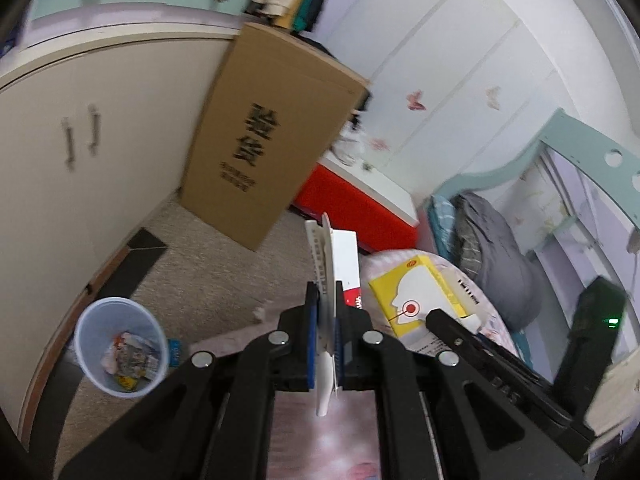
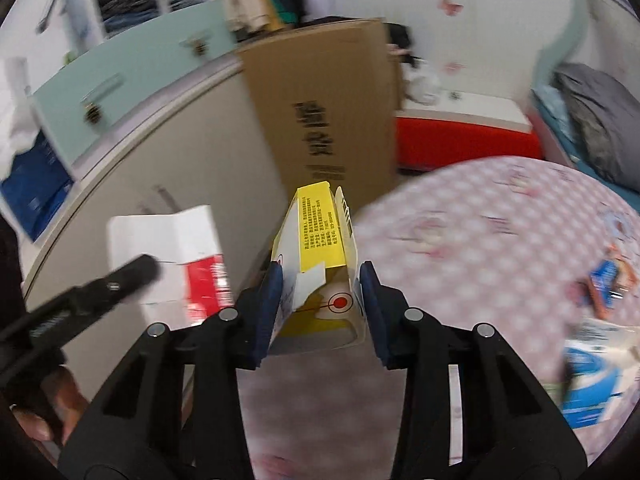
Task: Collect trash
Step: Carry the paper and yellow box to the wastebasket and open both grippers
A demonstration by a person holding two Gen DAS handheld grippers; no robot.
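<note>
Left wrist view, item one: left gripper (image 1: pixel 327 300), jaws nearly together, clamped on the thin edge of a flattened white-and-red cardboard carton (image 1: pixel 343 264) that stands up out of the pads.

Item two: right gripper (image 2: pixel 320 292), jaws at a middling width, pressing both sides of an open-ended yellow-and-white cardboard box with a red target mark (image 2: pixel 320 240); its walls look bowed inward.

Item three: translucent pale-blue plastic waste bin (image 1: pixel 120 346) on the speckled floor, low and to the left, already holding crumpled wrappers. Both cartons are well apart from it, carried over the pink patterned round tabletop (image 2: pixel 500 240).

Item four: blue-and-white packets (image 2: pixel 596 376) lying on the tabletop, not yet gathered.

Risks, as judged:
- The thin carton is held by an edge only; a quick swing could pivot it loose.
- The hollow yellow box may crumple and slip.
- The bin mouth is narrow; a tall carton released off-centre could catch the rim or tip the bin.
</note>
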